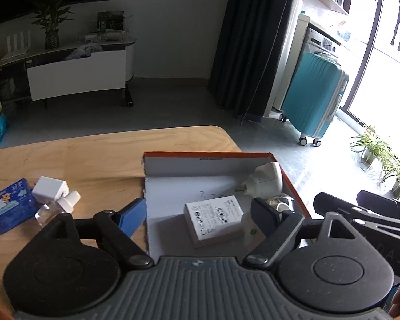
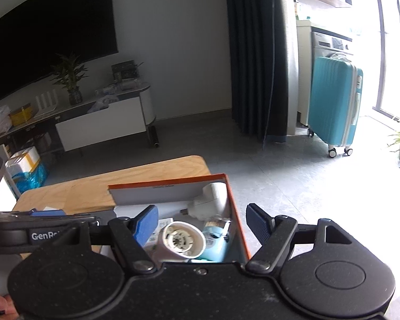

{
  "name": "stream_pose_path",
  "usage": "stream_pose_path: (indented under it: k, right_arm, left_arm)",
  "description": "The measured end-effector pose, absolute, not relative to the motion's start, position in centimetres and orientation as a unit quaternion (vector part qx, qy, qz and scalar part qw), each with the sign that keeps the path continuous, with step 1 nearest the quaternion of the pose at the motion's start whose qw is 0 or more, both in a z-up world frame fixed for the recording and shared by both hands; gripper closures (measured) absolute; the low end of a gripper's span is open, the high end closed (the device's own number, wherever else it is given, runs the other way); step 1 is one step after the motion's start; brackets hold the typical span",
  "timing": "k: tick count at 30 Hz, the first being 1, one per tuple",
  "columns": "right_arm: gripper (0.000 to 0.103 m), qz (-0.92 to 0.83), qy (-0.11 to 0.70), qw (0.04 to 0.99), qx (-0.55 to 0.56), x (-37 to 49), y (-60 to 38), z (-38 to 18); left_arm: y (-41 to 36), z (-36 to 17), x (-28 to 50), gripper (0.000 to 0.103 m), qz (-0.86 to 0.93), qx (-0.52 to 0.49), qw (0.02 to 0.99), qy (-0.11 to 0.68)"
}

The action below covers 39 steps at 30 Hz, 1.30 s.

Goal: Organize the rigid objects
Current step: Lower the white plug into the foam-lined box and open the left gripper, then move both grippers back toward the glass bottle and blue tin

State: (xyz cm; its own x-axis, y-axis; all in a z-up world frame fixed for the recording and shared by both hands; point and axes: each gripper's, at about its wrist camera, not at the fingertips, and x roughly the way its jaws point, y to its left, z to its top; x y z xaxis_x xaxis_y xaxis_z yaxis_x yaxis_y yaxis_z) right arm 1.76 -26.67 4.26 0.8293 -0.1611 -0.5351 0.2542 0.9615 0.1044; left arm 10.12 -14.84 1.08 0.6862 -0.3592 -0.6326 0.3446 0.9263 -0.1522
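Note:
An orange-rimmed cardboard box [image 1: 208,155] sits on the wooden table [image 1: 93,154]. Inside lie a white labelled block [image 1: 213,220] and a white plug adapter [image 1: 264,180]. My left gripper [image 1: 197,217] is open and empty, its fingers straddling the box's left wall and the white block. On the table to the left are a blue tin [image 1: 9,209], a white charger cube [image 1: 49,188] and a small clear bottle [image 1: 57,208]. My right gripper [image 2: 202,225] is open and empty above the box's [image 2: 170,182] right end, over a white round-ended object [image 2: 181,240] and a light blue item [image 2: 216,242].
The table's far edge and right corner end just past the box. Grey floor lies beyond. A teal suitcase [image 1: 314,93] stands by the dark curtain. A TV stand [image 1: 74,77] is against the far wall. Potted plants [image 1: 373,146] sit by the window.

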Motion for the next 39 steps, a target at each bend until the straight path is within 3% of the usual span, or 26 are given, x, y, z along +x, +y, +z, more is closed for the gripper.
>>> stream_pose_path:
  k: [39]
  right_arm:
    - [0.015,0.013,0.322,0.946,0.031,5.5,-13.8,3.0]
  left_arm:
    - [-1.9,0.0,8.4,0.011,-0.076,-0.043,0.926,0.367]
